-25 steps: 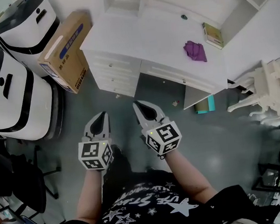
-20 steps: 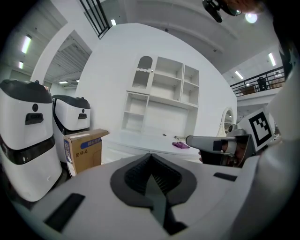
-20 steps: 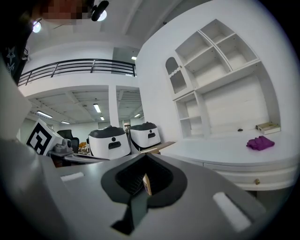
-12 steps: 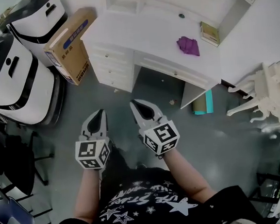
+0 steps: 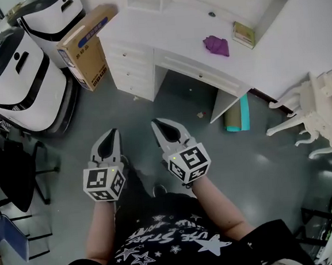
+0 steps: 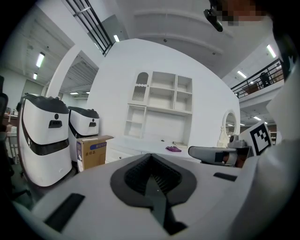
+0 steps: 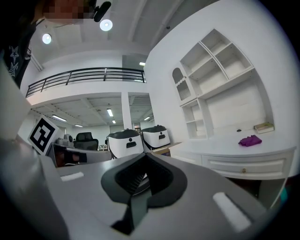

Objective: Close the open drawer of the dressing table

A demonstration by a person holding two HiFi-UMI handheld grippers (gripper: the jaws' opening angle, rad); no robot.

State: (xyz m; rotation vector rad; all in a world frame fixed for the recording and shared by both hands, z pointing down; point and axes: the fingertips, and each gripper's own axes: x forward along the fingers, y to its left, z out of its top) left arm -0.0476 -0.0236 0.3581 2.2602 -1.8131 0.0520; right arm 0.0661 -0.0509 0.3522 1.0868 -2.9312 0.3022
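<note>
Claw L (image 5: 113, 132) & claw R (image 5: 156, 123) clenched empty, farther from dressing table (image 5: 169, 33) than before.

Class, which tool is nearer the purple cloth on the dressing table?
Right. The right tool is below-left of the purple cloth, well short of it; the left tool sits farther left.

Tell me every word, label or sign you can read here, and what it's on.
Shirt: lettering among stars, perhaps "STAR"; rest unclear.
Cardboard box: blue label, dark print, too small to read.
Left gripper and right gripper: square black-and-white markers, no words.
Book: cover unreadable.
</note>
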